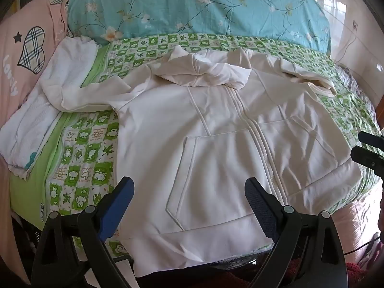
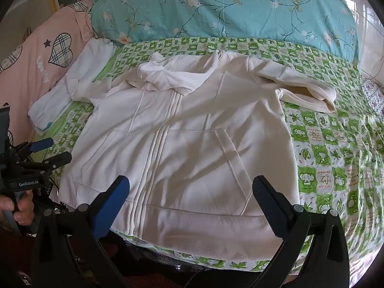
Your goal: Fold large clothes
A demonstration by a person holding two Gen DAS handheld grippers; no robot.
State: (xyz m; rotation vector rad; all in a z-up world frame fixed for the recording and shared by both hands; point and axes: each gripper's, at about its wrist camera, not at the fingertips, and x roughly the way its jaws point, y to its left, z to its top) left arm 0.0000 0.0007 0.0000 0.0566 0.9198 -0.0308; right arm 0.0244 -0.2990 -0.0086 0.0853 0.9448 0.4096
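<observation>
**Cream hoodie laid flat, both grippers poised empty at its hem**

Blue-padded fingers frame the near edge of each wrist view. The left gripper (image 1: 189,206) hangs with its jaws spread wide over the hem and left pocket, gripping nothing; the right gripper (image 2: 190,204) is likewise spread above the hem on the other side, also empty. Holding both low at the bottom edge probably suits a start from the hem corners.

Just beyond them the hoodie (image 2: 192,129) lies front-up on the green patterned sheet (image 2: 331,158), zipper closed, its hem touching the near edge of the bed. That flat spread looks deliberate: a smooth body gives clean fold lines. No fold looks made yet.

Farther on, the right sleeve (image 2: 304,88) is bent back near the shoulder, while the left sleeve (image 1: 91,96) stretches out onto a white garment (image 1: 36,124). The hood (image 1: 199,72) is bunched at the collar.

Behind all this sits a blue floral quilt (image 1: 204,7), with a pink pillow (image 2: 31,72) at the left.
</observation>
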